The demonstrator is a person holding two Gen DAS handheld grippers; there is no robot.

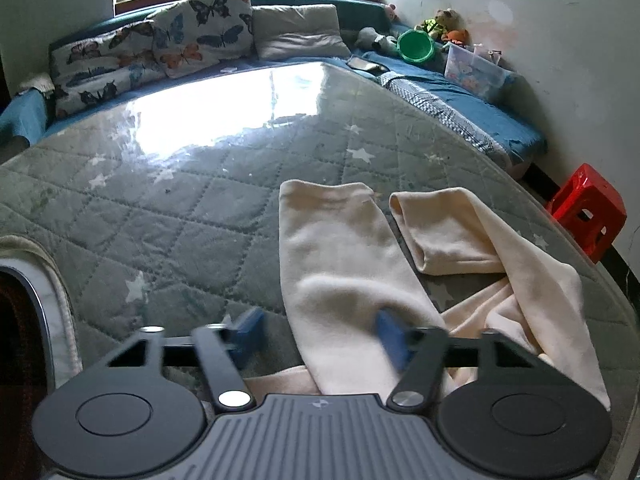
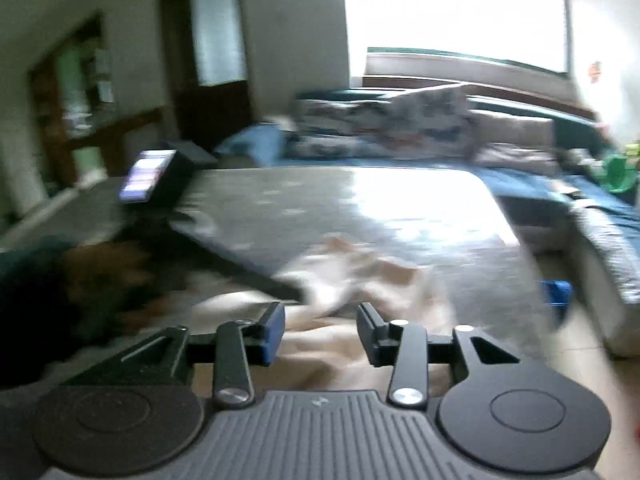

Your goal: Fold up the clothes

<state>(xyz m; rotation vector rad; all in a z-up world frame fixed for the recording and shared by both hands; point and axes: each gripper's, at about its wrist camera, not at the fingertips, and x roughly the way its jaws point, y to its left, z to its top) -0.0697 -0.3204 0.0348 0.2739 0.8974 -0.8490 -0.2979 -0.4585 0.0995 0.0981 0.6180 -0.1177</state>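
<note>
The jaws of the left gripper (image 1: 316, 334) stand apart astride a leg of the cream trousers (image 1: 344, 256) spread on the bed (image 1: 180, 208), apparently for pinching, while the right gripper (image 2: 322, 330) hangs open and empty above them.

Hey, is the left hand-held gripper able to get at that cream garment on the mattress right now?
Probably yes: the left hand-held gripper already straddles the cream garment, and nothing lies on top of it.

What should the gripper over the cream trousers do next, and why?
Probably close the left gripper on the nearer leg of the cream trousers. Its blue pads stand either side of that leg, seemingly not yet pinching it, and both legs still lie spread apart, unfolded, on the mattress.
</note>
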